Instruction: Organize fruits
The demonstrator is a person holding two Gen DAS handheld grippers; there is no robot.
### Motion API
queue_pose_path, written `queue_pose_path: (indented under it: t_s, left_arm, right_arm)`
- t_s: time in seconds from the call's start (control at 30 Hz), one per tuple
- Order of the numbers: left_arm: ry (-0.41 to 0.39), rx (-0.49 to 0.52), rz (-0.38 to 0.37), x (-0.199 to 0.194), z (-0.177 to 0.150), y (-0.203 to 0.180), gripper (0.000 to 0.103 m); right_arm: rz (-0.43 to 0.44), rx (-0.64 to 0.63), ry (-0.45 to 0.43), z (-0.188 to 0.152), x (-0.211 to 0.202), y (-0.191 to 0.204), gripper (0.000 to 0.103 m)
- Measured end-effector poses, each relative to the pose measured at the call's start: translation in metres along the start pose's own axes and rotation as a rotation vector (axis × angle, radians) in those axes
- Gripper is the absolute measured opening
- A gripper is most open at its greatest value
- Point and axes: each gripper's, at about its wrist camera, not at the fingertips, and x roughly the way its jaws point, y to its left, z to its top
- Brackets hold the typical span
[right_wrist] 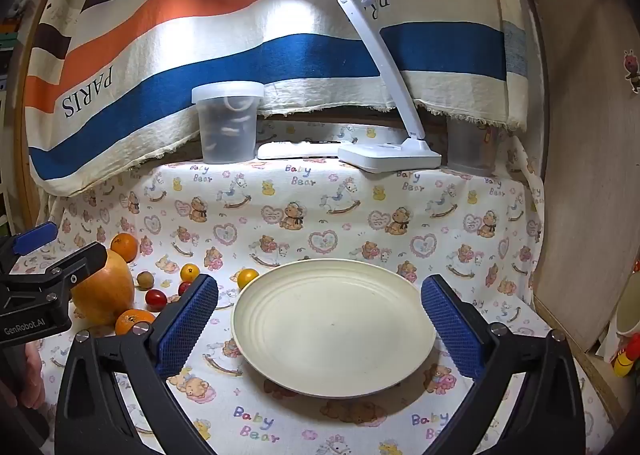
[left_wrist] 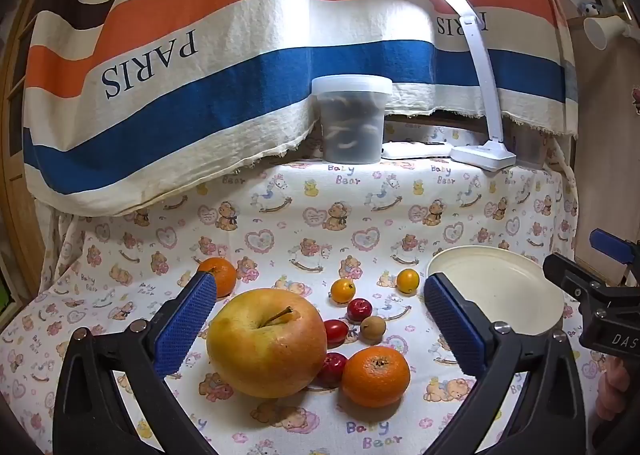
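Covering the table (right_wrist: 320,191), a bear-print cloth is carrying fruits (left_wrist: 266,343) at lower centre, a plate (right_wrist: 332,327) lying beside; a striped drape (left_wrist: 200,75) is hanging behind. Both the left hand-held gripper (left_wrist: 320,327) and the right hand-held gripper (right_wrist: 320,323) are standing wide apart, gripping nothing.

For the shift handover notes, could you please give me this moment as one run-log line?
left gripper: open, over apple | right gripper: open, over plate | plate: empty | fruits: all on cloth
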Motion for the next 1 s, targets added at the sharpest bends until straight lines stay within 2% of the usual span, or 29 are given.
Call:
queue_pose_path:
  t_s: [0.7, 1.0]
  left_arm:
    - [-0.005, -0.001, -0.026, -0.0022, 0.001, -0.0014, 0.103]
    - [-0.002, 0.007, -0.035, -0.0019, -0.0014, -0.0019, 0.103]
  right_arm:
    - [-0.006, -0.009, -0.009, -0.0013, -0.0021, 0.0034, 0.103]
    - [0.003, 0.003, 0.014, -0.0002, 0.0025, 0.0006, 0.103]
